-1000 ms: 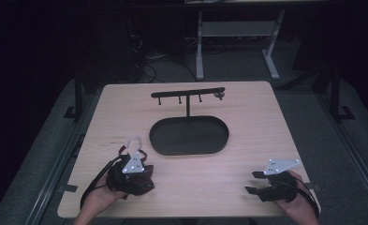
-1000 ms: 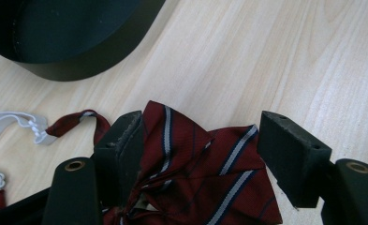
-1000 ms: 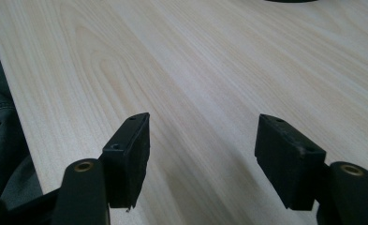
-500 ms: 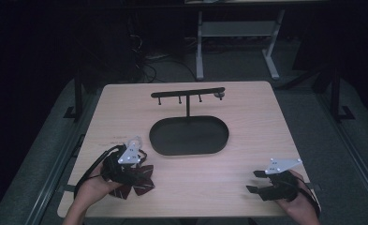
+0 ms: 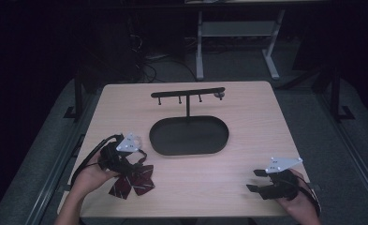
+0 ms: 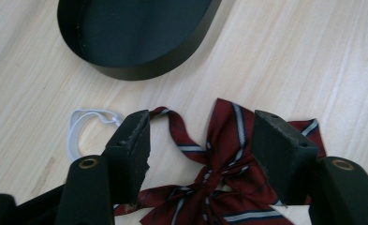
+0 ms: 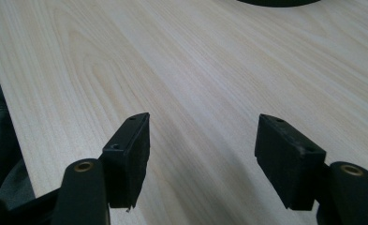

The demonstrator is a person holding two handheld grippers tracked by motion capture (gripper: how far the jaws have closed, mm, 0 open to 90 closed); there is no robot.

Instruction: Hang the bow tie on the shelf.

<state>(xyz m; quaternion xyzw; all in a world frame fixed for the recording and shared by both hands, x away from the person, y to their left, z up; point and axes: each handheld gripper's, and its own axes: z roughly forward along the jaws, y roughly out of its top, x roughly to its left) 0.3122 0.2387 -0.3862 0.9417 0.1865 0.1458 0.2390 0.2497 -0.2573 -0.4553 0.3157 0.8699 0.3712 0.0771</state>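
The left tongs (image 6: 200, 140) hang over a dark red bow tie (image 6: 228, 183) with thin white and navy stripes, which lies flat on the pale wooden tabletop (image 6: 312, 56) near its front left corner. Their 2 black jaws stand spread, 1 on each side of the bow's knot and upper loop, and the pads do not press the cloth; the jaws have just been closing a little, with the bow between them. A white elastic loop (image 6: 85, 126) joined to the bow's strap lies on the wood just beside the jaw on the left of the left gripper view.

In the high view the left tongs (image 5: 134, 169) sit at the bow tie (image 5: 135, 183), held by the left hand (image 5: 90, 176) that comes in from the bottom edge. Near them, toward the middle of the tabletop (image 5: 256, 112), stands a black oval tray (image 5: 189, 136) with a thin post that carries a crossbar with small pegs (image 5: 187, 93).

The right tongs (image 7: 202, 150) are also spread, with bare wood between the jaws. In the high view the right tongs (image 5: 253, 180) rest low at the front right of the tabletop, well apart from the bow tie, in the right hand (image 5: 298, 201).
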